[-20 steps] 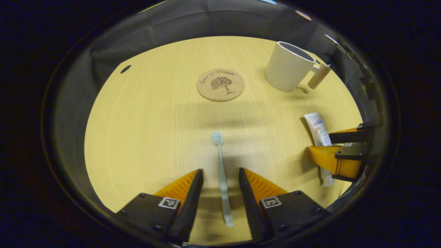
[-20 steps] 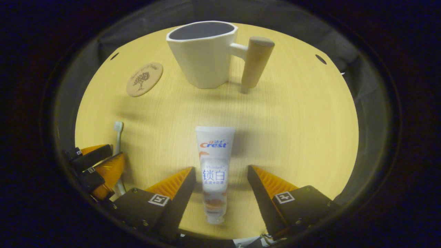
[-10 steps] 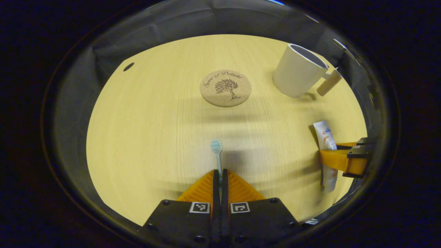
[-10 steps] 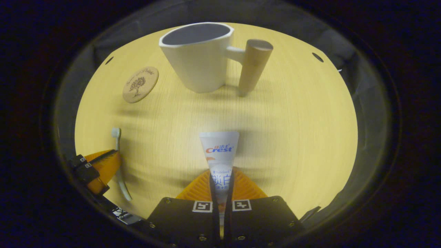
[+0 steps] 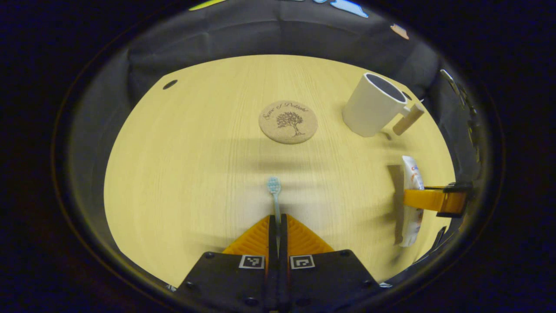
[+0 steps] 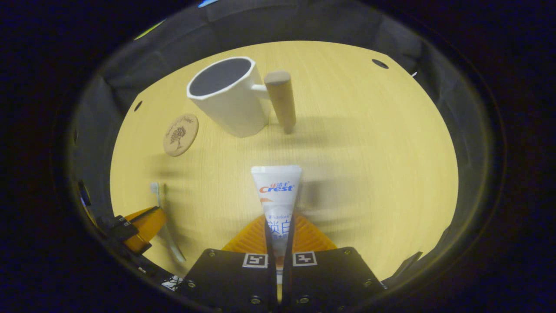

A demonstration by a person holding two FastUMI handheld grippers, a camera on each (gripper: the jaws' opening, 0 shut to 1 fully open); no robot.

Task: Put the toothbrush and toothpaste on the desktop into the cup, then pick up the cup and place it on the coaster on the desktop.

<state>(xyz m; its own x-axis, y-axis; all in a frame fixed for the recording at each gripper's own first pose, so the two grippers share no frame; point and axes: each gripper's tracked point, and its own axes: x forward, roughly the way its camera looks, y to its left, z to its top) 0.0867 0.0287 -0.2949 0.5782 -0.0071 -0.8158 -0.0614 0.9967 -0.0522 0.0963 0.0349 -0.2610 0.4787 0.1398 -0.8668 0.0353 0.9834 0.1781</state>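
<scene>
My left gripper (image 5: 277,219) is shut on the pale blue toothbrush (image 5: 274,191), whose bristle head sticks out ahead of the fingers above the desktop. My right gripper (image 6: 279,221) is shut on the white toothpaste tube (image 6: 277,191), held off the table with its flat end forward. The white cup (image 5: 371,110) with a wooden handle (image 5: 407,119) stands upright at the far right in the left gripper view, and ahead to the left (image 6: 228,102) in the right gripper view. The round cork coaster (image 5: 288,121) lies bare, left of the cup; the right gripper view shows the coaster (image 6: 180,134) too.
The round wooden desktop (image 5: 195,165) carries only these things. Small dark holes (image 5: 170,84) mark its far edge, one hole (image 6: 380,64) at the right. Black cloth wall rings the table. The right gripper (image 5: 434,201) with the tube shows at the left gripper view's right edge.
Both grippers closed, the left on the toothbrush and the right on the toothpaste, then lifted them off the desktop. The cup and coaster now look smaller and farther.
</scene>
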